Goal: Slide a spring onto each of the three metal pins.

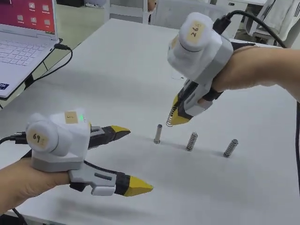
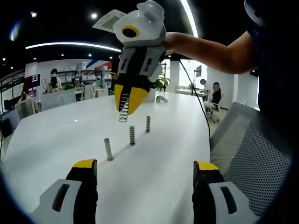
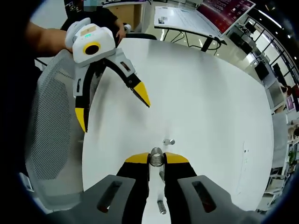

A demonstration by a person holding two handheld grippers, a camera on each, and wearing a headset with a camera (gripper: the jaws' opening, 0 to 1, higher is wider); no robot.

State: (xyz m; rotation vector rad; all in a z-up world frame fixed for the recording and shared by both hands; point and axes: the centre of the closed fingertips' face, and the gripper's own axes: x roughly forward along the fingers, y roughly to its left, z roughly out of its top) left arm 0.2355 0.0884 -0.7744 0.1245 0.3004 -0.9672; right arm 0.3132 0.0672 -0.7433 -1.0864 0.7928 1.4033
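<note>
Because two of the three pins already wear their coils, the right gripper (image 1: 177, 118) is clenched on the last spring (image 1: 171, 114). It pinches the coil near its upper end, so the open lower end hangs free below the jaw tips. That grip looks chosen for threading: the free mouth can find a pin top without the jaws in the way. The bare pin (image 1: 158, 133) stands upright on the table (image 1: 117, 70) just below and slightly beside those tips, apart from the spring. In the right gripper view its round top shows just beyond the coil's end, so the two are near alignment but not yet met. The nearer sprung pin (image 1: 191, 141) and the farther sprung pin (image 1: 230, 148) stand in a row off to the gripper's other side, clear of its path. The left gripper (image 1: 137, 159) is released, jaws spread wide and holding nothing. It hovers low over the table, well back from the pins, probably parked out of the way. I judge the task two-thirds done. The next move calls for a small shift to centre the coil, then a straight descent.
</note>
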